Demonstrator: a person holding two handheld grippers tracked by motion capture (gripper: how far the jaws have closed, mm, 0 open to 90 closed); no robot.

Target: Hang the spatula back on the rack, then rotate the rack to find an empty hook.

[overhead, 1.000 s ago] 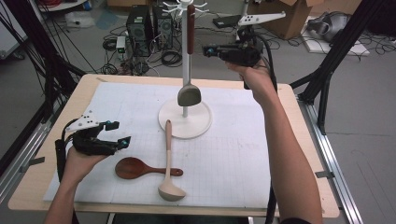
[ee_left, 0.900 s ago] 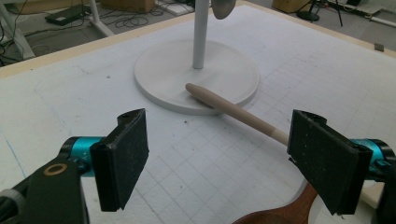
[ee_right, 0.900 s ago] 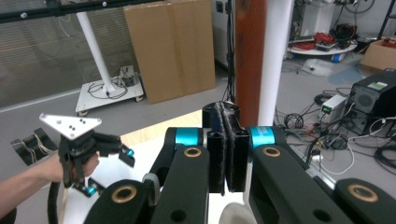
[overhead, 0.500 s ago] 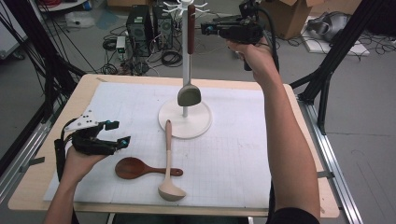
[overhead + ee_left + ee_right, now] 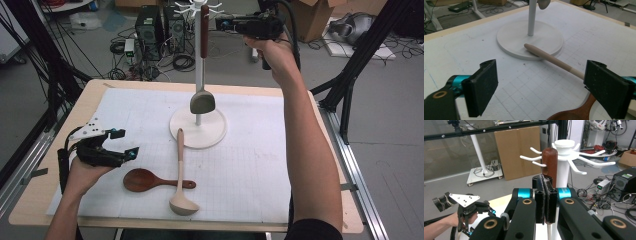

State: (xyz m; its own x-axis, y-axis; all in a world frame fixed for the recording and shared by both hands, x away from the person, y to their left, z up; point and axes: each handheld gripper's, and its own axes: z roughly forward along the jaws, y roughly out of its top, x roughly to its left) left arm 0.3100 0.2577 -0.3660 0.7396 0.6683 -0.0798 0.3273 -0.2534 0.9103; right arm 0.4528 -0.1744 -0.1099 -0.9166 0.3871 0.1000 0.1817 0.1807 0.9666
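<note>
While the left tool (image 5: pixel 125 142) hovers low over the near-left part of the pale wooden worktop (image 5: pixel 30 200), its jaws have just been opening and now stand wide with nothing between them. The dark brown wooden spoon (image 5: pixel 150 181) lies flat on the white gridded mat (image 5: pixel 250 165), just beside that tool, bowl towards it and handle crossing the long pale wooden ladle (image 5: pixel 180 170).

To take the spoon well, I would lower the jaws to either side of its neck, short of the crossing, so that the ladle is not dragged or nudged against the white hook stand's (image 5: pixel 198 75) round base, which its handle tip overlaps. Close squarely across the handle, then lift straight up.

The right tool (image 5: pixel 220 22) is held high by the stand's top, pads pressed together with nothing visible between them, just beside the brown handle of the grey-headed spatula (image 5: pixel 202 102) hanging there. It should keep clear of the hooks.
</note>
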